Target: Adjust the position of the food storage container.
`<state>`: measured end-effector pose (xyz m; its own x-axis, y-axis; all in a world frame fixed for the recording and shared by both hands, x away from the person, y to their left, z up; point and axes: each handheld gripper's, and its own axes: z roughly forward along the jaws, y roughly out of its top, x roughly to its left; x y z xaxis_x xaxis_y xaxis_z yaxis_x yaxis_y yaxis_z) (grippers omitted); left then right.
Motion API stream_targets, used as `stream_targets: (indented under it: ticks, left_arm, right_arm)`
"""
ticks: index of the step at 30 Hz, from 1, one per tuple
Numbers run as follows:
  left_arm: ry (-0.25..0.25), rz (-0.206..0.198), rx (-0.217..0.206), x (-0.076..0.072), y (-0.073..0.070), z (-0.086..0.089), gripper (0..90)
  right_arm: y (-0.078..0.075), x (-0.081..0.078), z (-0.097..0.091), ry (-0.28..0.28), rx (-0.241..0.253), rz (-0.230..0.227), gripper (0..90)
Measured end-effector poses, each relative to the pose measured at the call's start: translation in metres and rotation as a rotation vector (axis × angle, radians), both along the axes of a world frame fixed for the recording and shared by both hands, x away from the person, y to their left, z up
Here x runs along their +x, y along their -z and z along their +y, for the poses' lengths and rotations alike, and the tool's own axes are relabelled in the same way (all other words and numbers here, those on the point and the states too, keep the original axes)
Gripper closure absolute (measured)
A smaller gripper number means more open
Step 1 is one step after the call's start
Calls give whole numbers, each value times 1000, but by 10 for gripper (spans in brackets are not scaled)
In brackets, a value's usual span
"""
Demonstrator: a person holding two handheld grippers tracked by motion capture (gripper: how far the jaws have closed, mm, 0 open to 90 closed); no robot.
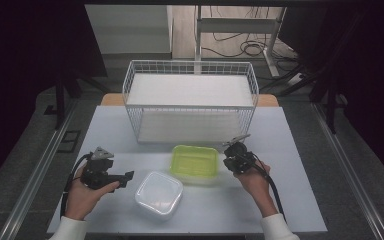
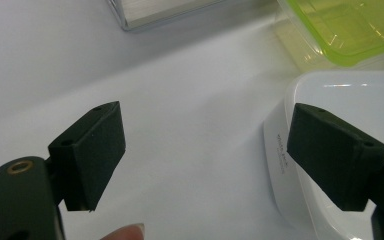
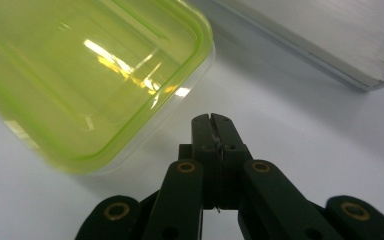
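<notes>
Left gripper [image 2: 205,160] gaping, empty, white square plastic lidded container [image 1: 159,194] at its three o'clock. Right gripper [image 3: 213,122] pressed together, empty, seemingly clear of the yellow-green translucent plastic box [image 3: 80,75] at its ten o'clock.

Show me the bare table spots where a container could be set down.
Free: the table right of the green container, and the left strip beside the wire basket. Crowded: the middle, where the white container nearly meets the green one, between the left gripper and right gripper.
</notes>
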<state>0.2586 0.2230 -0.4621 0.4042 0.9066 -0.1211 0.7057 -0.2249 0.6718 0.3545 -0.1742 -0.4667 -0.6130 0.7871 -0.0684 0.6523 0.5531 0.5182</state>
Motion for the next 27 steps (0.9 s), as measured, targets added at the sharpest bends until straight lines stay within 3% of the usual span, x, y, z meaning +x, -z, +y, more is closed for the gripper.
stream_targets:
  ticks: [5,6,11,13,16,19,22,27]
  left_arm:
    - [1,-2,-17,0,-1,-1,164]
    - [1,-2,-17,0,-1,-1,164]
    - [18,-8,-26,0,-2,-4,165]
    - [23,-9,-25,0,-2,-5,165]
    - [26,-11,-30,0,-3,-7,164]
    - [23,-14,-40,0,-3,-7,161]
    - [17,-18,-57,0,-4,-7,159]
    - [16,-18,-97,0,-3,-10,167]
  right_arm:
    - [-17,-18,-22,-6,118,-30,882]
    - [-17,-18,-22,-6,118,-30,882]
    - [-22,-33,-42,-2,213,-15,836]
    - [-21,-36,-49,-1,227,-9,778]
    - [-19,-37,-58,16,256,-12,553]
    - [-19,-35,-64,43,299,-6,425]
    - [-19,-33,-66,52,331,-10,361]
    - [-19,-33,-66,36,364,1,347]
